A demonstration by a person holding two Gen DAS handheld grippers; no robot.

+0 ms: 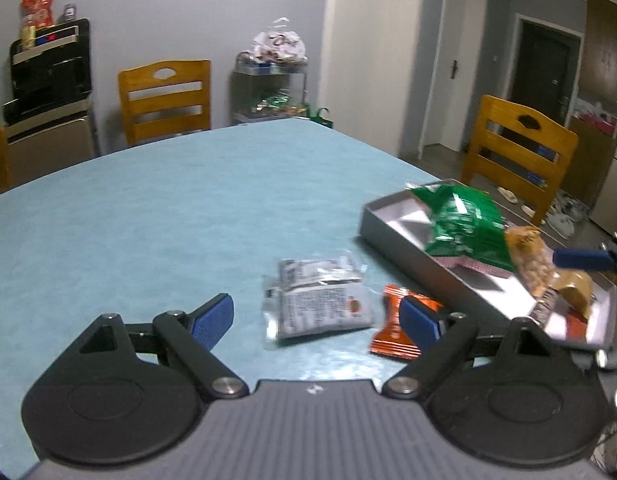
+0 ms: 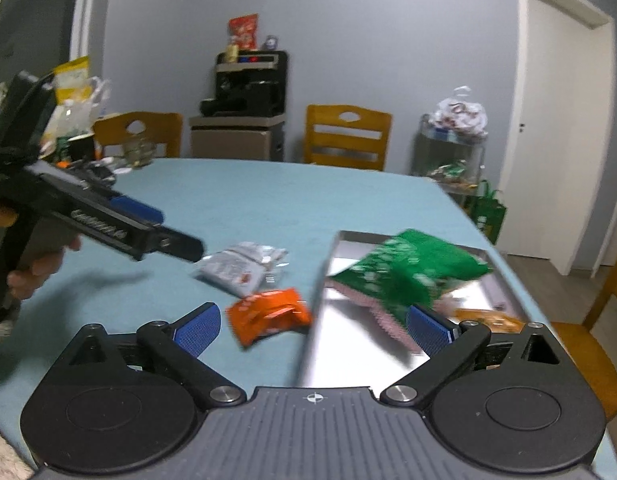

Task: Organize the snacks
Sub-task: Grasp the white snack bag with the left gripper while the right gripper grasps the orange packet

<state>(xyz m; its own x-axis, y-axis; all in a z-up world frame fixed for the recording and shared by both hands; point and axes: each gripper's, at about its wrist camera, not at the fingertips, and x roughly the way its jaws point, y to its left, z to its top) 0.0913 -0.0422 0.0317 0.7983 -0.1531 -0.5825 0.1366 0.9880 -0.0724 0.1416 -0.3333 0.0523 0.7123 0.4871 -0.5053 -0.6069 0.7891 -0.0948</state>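
A metal tray (image 1: pixel 388 224) (image 2: pixel 336 340) lies on the blue table and holds a green snack bag (image 1: pixel 460 224) (image 2: pixel 404 276) and a yellow-brown snack pack (image 1: pixel 532 260) (image 2: pixel 488 318). A silver packet (image 1: pixel 320 300) (image 2: pixel 240 266) and an orange packet (image 1: pixel 392 332) (image 2: pixel 268 314) lie on the table left of the tray. My left gripper (image 1: pixel 314 320) is open just above the silver packet, holding nothing. My right gripper (image 2: pixel 313 330) is open over the tray's near left edge, its right pad in front of the green bag.
Wooden chairs (image 1: pixel 164 100) (image 1: pixel 516 152) stand around the table (image 1: pixel 188 208). A metal rack with bags (image 1: pixel 272 84) and a cabinet with a black machine (image 1: pixel 48 76) stand at the wall. Clutter sits on the table's far left corner (image 2: pixel 80 148). A hand (image 2: pixel 36 272) grips the left tool.
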